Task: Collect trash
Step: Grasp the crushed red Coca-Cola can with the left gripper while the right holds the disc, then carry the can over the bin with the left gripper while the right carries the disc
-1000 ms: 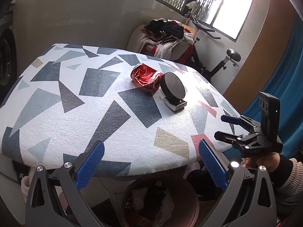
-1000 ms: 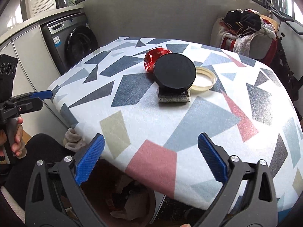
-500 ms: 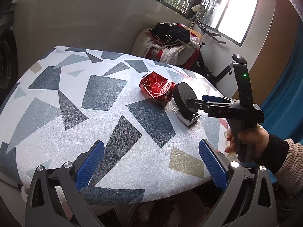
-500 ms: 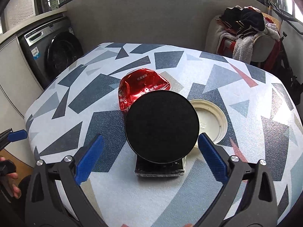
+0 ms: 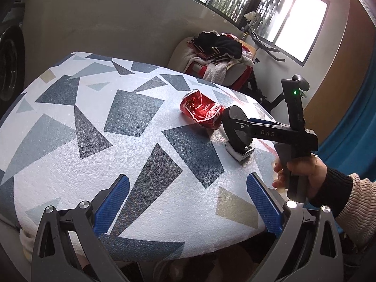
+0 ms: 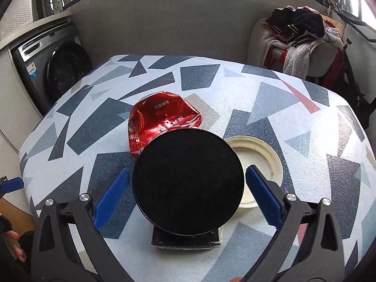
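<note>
Approach step: right gripper (image 6: 188, 193) wide open, empty, straddling black round disc (image 6: 188, 183); next, close. Left gripper (image 5: 188, 203) open, empty.

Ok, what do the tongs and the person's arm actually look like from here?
Both tongs, left and right, have dark grey frames with silver bolts and blue ribbed pads. Seen from the side, the right one is black, marked DAS, with a green light on its upright part. The right hand shows a beige knit sleeve over a black cuff.
</note>
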Available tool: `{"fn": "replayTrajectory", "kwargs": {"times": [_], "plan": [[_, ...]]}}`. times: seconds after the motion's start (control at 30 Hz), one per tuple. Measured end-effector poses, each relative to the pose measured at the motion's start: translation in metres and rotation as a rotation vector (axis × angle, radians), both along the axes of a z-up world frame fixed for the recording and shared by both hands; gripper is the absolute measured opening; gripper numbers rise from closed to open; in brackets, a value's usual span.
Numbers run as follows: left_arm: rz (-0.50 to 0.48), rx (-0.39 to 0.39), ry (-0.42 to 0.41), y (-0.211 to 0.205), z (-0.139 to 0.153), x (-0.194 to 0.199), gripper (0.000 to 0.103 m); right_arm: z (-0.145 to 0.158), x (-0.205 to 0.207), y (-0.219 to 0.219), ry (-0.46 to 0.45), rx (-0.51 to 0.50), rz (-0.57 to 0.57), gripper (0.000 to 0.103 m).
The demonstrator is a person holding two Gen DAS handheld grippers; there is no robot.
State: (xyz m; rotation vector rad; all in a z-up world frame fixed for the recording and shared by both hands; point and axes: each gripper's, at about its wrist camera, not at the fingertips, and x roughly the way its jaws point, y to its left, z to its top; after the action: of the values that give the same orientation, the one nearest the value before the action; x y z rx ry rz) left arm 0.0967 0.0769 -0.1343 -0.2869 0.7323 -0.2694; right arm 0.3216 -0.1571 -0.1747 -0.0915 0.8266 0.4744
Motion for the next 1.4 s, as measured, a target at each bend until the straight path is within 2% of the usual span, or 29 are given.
{"fn": "replayTrajectory", "kwargs": {"times": [0.17,0.4,0.47,0.57,0.7,0.8,0.93,0.97,1.03,1.1,1.27,1.3,1.4], "plan": [[-0.003,-0.003,0.006,-0.001,-0.002,0.000,0.097,0.000,0.002,-0.006,-0.006,0.019,-0.035,0.097],[-0.010,-0.030,0.021,-0.001,-0.004,0.005,0.097,-0.009,0.008,-0.008,0.041,0.035,-0.024,0.097],[-0.007,-0.043,0.051,0.000,-0.007,0.011,0.097,-0.009,0.007,-0.011,0.043,0.052,-0.022,0.093],[-0.008,-0.078,0.105,0.002,-0.013,0.022,0.097,-0.006,0.005,-0.014,0.042,0.080,-0.001,0.093],[-0.008,-0.099,0.121,0.001,-0.011,0.039,0.097,0.006,-0.006,-0.020,-0.019,0.083,0.022,0.093],[0.000,-0.168,0.139,0.002,-0.011,0.059,0.097,0.016,-0.016,-0.030,-0.058,0.103,0.029,0.093],[0.024,-0.313,0.183,0.002,-0.017,0.095,0.096,0.030,-0.027,-0.048,-0.101,0.132,0.018,0.093],[0.032,-0.356,0.202,0.003,-0.021,0.106,0.093,0.032,-0.029,-0.053,-0.106,0.143,0.011,0.093],[0.051,-0.470,0.243,0.004,-0.031,0.128,0.079,0.035,-0.033,-0.062,-0.118,0.149,-0.004,0.093],[0.083,-0.548,0.277,0.004,-0.042,0.148,0.076,0.038,-0.036,-0.070,-0.127,0.151,-0.015,0.093],[0.135,-0.594,0.308,-0.002,-0.061,0.187,0.069,0.038,-0.041,-0.092,-0.122,0.163,-0.028,0.093],[0.134,-0.589,0.303,-0.004,-0.061,0.193,0.065,0.038,-0.041,-0.097,-0.120,0.164,-0.033,0.093],[0.123,-0.561,0.297,-0.014,-0.060,0.209,0.064,0.035,-0.040,-0.109,-0.113,0.178,-0.052,0.093]]}}
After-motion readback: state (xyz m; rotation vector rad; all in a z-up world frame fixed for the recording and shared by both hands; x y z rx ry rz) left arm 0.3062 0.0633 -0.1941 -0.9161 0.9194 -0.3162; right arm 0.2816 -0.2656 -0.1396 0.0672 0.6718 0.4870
